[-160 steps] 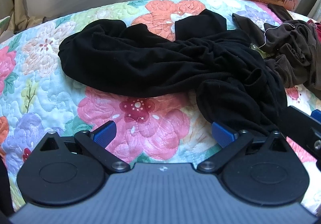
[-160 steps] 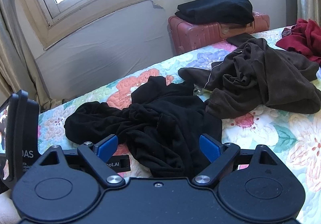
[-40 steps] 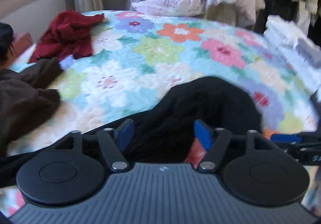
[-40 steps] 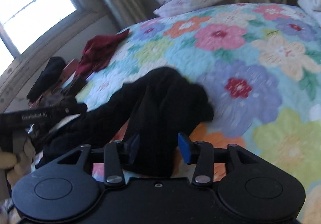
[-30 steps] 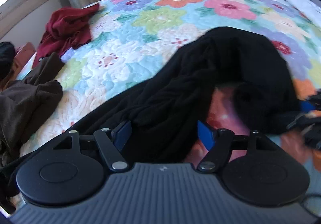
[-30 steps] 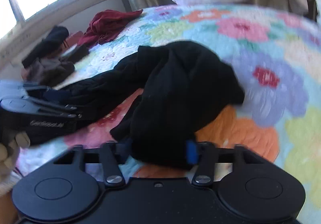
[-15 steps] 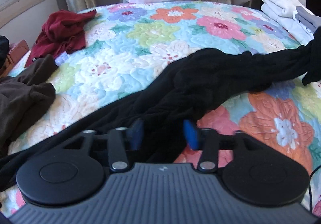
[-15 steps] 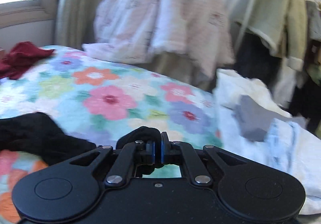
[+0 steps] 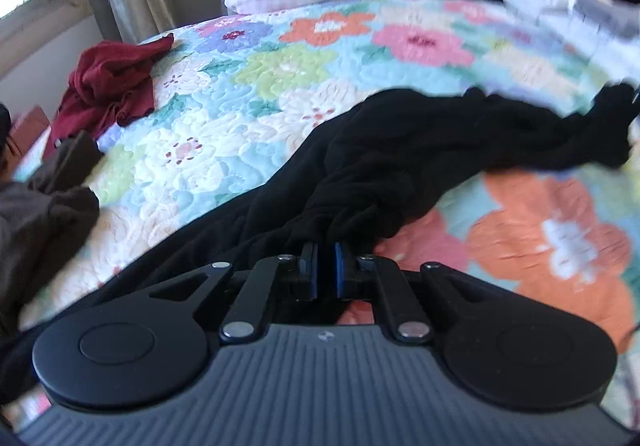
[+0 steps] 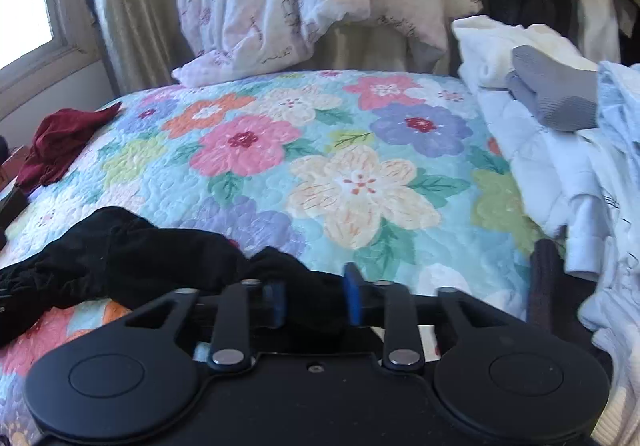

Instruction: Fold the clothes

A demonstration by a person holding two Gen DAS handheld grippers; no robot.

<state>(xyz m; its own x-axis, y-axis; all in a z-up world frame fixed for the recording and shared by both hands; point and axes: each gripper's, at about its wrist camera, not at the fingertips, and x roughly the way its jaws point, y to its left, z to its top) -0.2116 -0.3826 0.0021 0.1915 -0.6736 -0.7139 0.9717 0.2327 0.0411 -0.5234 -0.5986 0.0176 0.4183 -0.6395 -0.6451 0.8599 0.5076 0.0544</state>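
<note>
The black garment (image 9: 420,150) is cut off at the left edge in the left wrist view, its near end hidden behind the left gripper (image 9: 324,270). The folded white clothes (image 9: 560,2) are blurred there.

Black garment (image 9: 420,150), floral pastel quilt (image 10: 360,182)

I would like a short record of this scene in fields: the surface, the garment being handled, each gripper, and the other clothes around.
surface: floral quilt on a bed
garment in work: black garment, bunched into a long rope across the quilt
left gripper: jaws have just closed, pinching the black fabric
right gripper: jaws have just opened; black fabric lies between the pads, not pressed
other clothes: red garment and brown garment at the left; stack of white and grey folded clothes at the right
</note>
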